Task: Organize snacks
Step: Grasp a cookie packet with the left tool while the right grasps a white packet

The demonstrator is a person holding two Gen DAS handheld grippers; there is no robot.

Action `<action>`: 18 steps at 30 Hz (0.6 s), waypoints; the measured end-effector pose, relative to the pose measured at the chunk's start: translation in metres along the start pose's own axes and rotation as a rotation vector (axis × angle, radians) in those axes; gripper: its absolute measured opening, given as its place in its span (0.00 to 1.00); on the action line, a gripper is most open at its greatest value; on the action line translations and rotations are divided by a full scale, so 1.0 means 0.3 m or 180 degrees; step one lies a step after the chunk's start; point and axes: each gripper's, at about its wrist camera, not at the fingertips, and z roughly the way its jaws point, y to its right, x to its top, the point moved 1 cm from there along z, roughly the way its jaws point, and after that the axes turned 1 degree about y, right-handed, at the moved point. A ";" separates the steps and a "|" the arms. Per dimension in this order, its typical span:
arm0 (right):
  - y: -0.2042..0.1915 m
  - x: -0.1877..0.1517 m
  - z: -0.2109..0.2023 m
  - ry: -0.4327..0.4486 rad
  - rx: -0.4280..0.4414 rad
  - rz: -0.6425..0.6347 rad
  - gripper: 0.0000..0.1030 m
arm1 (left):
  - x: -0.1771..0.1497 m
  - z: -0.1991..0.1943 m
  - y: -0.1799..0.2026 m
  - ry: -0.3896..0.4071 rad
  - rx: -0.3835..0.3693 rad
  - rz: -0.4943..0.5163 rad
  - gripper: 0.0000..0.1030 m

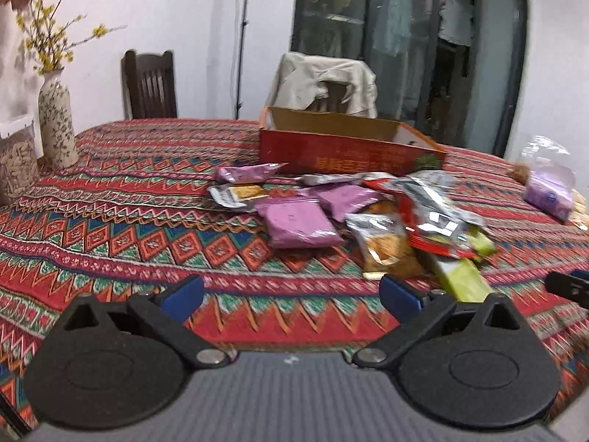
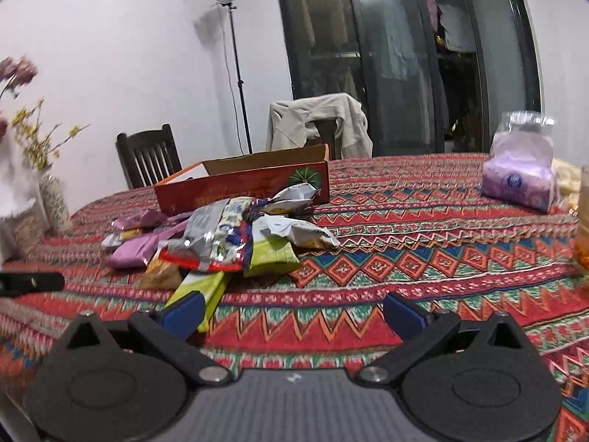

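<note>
Both the left claw (image 1: 291,294) and the right claw (image 2: 294,313) gape wide, empty, low in frame. The heap of purple, silver and green foil snack packets (image 1: 353,217) lies mid-frame on the red patterned cloth-covered surface (image 1: 129,228), just before the shallow red cardboard box (image 1: 346,143).

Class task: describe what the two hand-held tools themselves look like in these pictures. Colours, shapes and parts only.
The left tool and right tool look alike: two blue fingertip pads on black angled link arms, silver pivot bolts, rounded black teardrop-shaped housings on either side, and a grey ribbed body between them. No cables, sleeves or hands show.
</note>
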 end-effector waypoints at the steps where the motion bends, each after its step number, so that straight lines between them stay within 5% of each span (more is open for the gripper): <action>1: 0.006 0.013 0.019 -0.0019 0.0022 0.0050 0.97 | 0.019 0.025 -0.014 -0.0018 0.0020 -0.0040 1.00; 10: 0.038 0.141 0.238 -0.0244 0.0022 0.0260 0.78 | 0.215 0.313 -0.109 -0.0099 0.0203 -0.0233 1.00; 18: 0.088 0.209 0.443 -0.0511 0.0190 0.0539 0.74 | 0.285 0.519 -0.145 -0.0314 0.0297 -0.0175 1.00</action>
